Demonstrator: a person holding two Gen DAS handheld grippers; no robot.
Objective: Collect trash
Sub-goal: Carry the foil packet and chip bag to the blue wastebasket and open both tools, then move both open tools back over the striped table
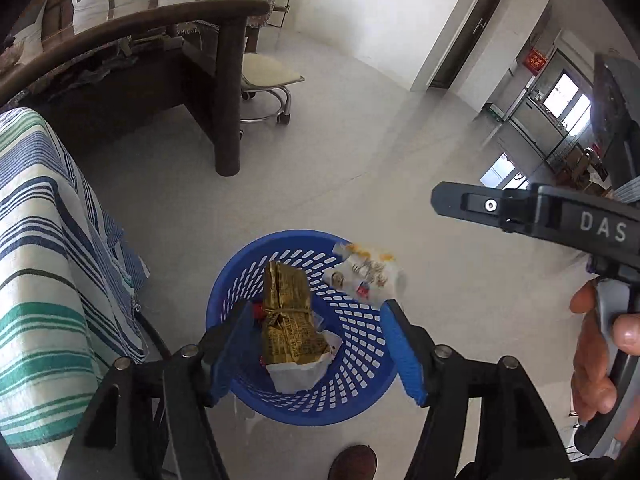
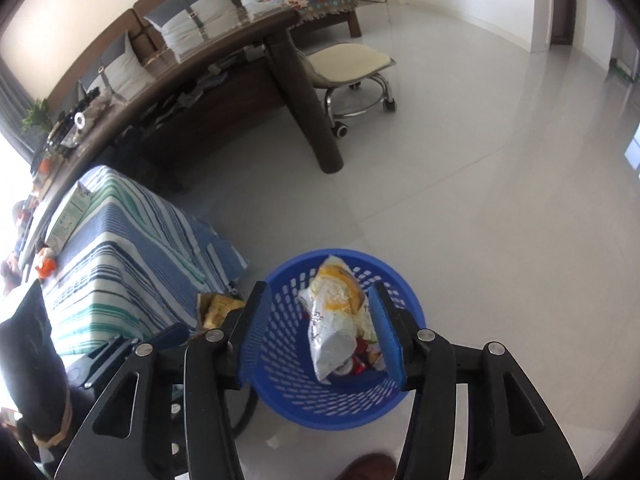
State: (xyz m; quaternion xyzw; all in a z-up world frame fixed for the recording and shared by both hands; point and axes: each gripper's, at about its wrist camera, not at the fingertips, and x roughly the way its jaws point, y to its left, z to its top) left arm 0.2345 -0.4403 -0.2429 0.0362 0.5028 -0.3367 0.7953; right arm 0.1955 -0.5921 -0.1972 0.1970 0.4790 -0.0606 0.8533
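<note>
We hold both grippers over the blue basket point(image 1: 352, 360) on the floor, just right of the striped cloth point(image 1: 48, 280). The left gripper point(image 1: 316, 344) stands apart, the gold wrapper point(image 1: 288, 316) loose between its pads, apparently dropping. The right gripper point(image 2: 324, 332) is apart too; the white snack bag point(image 2: 340, 320) seems to brush its right pad. Both look light, crinkly and slippery: pinch a crumpled fold.
</note>
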